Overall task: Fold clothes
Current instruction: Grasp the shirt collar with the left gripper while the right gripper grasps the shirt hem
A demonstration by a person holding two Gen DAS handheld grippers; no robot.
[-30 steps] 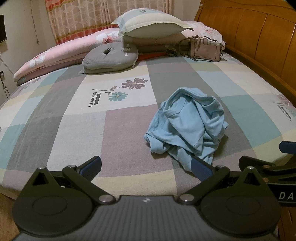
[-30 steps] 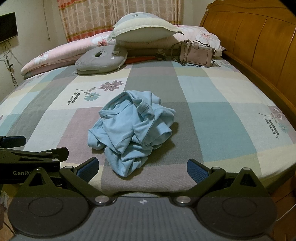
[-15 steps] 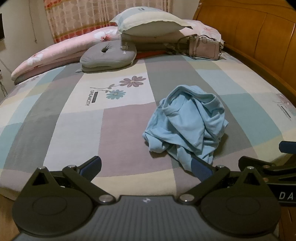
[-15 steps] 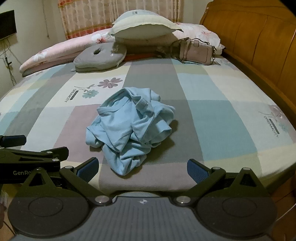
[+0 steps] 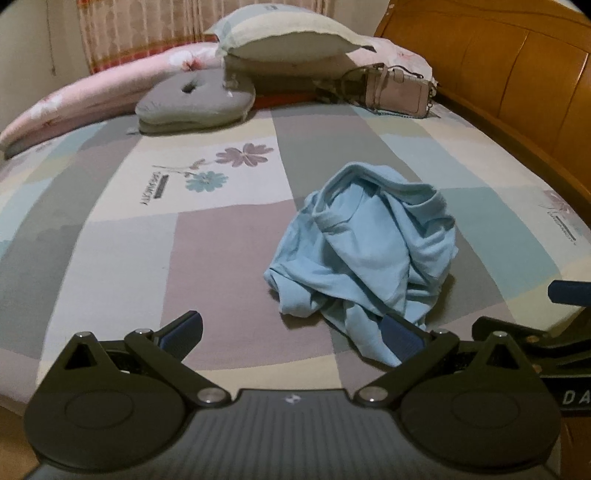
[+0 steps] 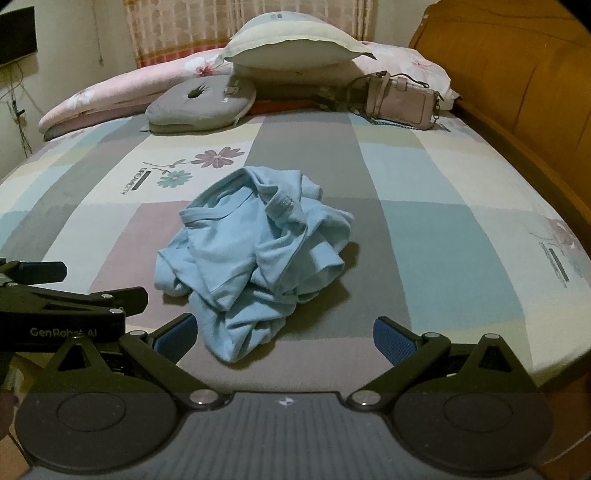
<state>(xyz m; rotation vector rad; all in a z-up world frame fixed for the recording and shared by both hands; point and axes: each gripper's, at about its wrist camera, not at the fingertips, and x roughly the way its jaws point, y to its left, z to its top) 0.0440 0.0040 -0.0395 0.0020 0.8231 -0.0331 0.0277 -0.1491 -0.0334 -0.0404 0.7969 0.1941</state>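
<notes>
a home bedroom. a bed (image 6: 443, 236) with a patchwork floral sheet and a wooden headboard (image 6: 517, 74) fills both views, with pillows (image 6: 291, 48) and a rolled pink quilt (image 6: 122, 92) piled at its far side. a handbag (image 6: 400, 103) lies on the bed, a curtain (image 6: 192, 29) hangs behind, and a dark screen (image 6: 16, 37) is on the wall.

Two handheld grippers side by side, both pointing forward. Left gripper (image 5: 291, 338) has jaws spread wide, holding nothing. Right gripper (image 6: 283, 339) likewise spread wide, holding nothing.
</notes>
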